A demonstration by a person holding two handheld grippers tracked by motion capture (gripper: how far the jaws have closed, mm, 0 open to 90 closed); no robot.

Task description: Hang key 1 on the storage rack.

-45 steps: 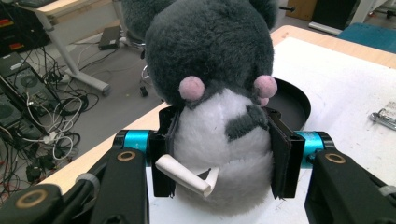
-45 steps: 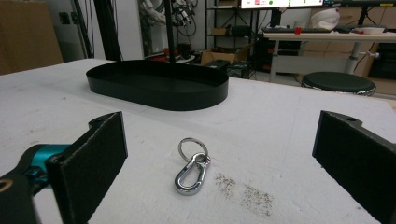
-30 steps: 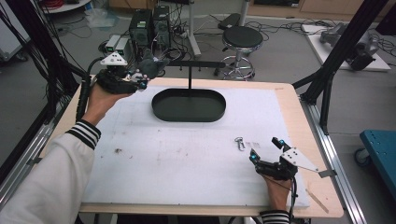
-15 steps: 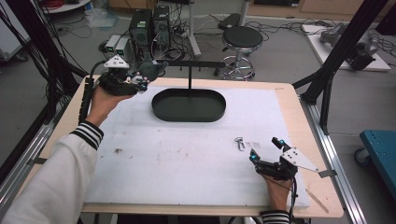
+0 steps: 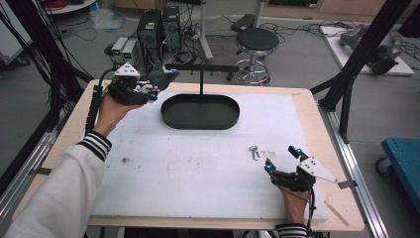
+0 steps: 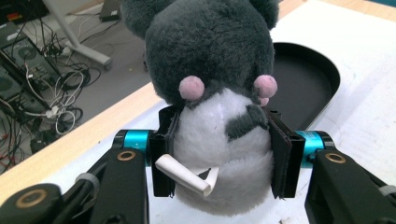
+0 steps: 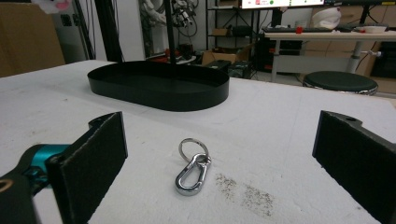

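My left gripper is shut on a grey and white plush toy, held in the air over the table's far left corner, just left of the black oval tray. In the left gripper view the pads squeeze the plush toy's white belly, and a rolled paper tag hangs from it. A T-shaped stand rises from the tray. My right gripper rests open on the mat at the near right. A silver carabiner with a key ring lies just ahead of its jaws, untouched.
A white foam mat covers the wooden table. Black frame posts stand at the right and left edges. Beyond the far edge are a stool, computer cases and cables on the floor.
My left gripper with the plush toy has shifted slightly right, toward the tray and stand. The right gripper and the carabiner have stayed where they were.
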